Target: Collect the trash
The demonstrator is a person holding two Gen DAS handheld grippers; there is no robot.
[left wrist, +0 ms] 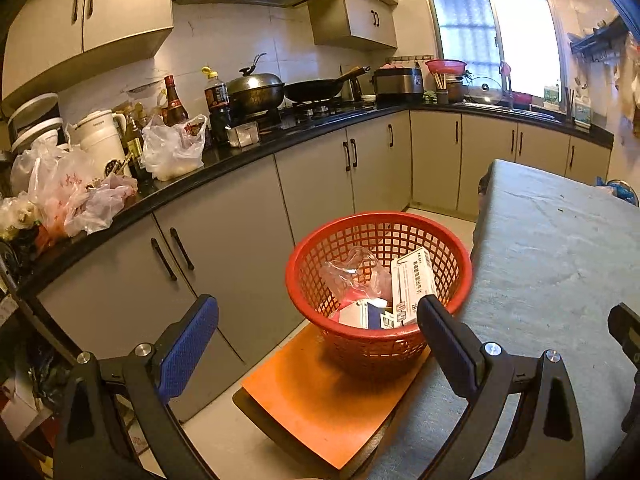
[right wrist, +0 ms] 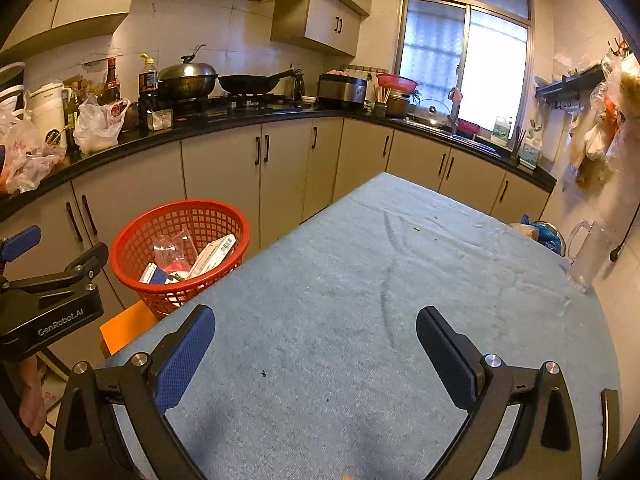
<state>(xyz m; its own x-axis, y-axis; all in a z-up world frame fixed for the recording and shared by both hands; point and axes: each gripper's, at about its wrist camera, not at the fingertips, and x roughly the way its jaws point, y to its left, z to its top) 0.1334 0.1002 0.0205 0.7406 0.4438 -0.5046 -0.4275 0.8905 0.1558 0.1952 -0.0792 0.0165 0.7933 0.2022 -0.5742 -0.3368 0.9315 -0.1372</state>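
Note:
A red mesh basket [left wrist: 448, 248] stands on an orange stool [left wrist: 320, 404] beside the table; it also shows in the right wrist view [right wrist: 132, 236]. Inside lie a white carton [left wrist: 412, 284], a crumpled clear plastic bag [left wrist: 356, 276] and small blue-and-white boxes [left wrist: 372, 316]. My left gripper [left wrist: 318, 340] is open and empty, just before the basket's near rim. My right gripper [right wrist: 316, 344] is open and empty above the blue-grey tablecloth [right wrist: 400, 280]. The left gripper also shows at the left of the right wrist view [right wrist: 52, 260].
A black counter [left wrist: 240, 156] with beige cabinets runs along the wall, carrying plastic bags [left wrist: 172, 148], bottles, a kettle, a wok [left wrist: 256, 92] and a pan. A sink and window are at the far right. A clear jug [right wrist: 584, 252] stands past the table's right edge.

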